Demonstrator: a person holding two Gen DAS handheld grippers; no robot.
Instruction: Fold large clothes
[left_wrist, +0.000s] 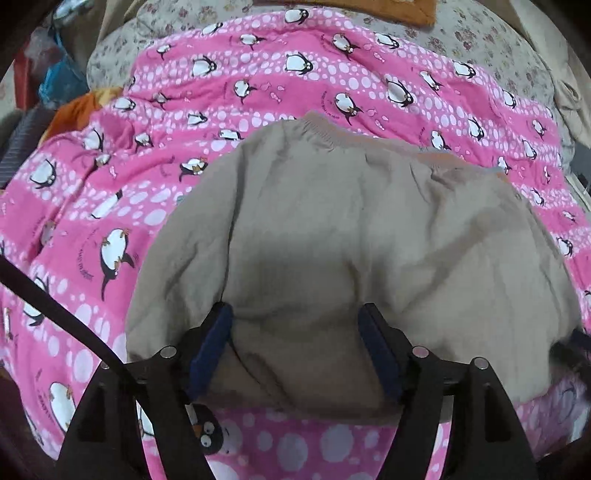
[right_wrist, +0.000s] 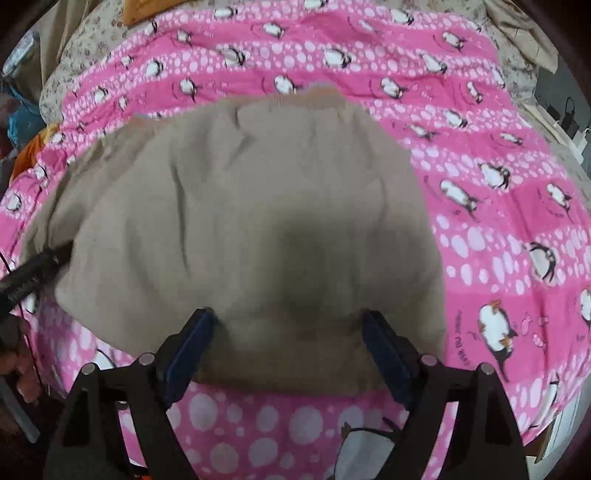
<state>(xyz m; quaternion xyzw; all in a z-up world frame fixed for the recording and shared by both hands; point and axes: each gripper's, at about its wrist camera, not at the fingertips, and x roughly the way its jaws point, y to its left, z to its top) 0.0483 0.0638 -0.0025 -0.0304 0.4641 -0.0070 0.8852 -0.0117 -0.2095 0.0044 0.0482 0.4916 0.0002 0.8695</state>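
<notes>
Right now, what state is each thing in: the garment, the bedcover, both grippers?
Beige garment: lying folded over on the bedcover, ribbed hem at the far edge, wrinkled.
Pink penguin bedcover: spread out beneath the garment, rumpled.
Left gripper: open over the garment's near edge, not pinching cloth.
Right gripper: open wide over the near edge, holding nothing.
</notes>
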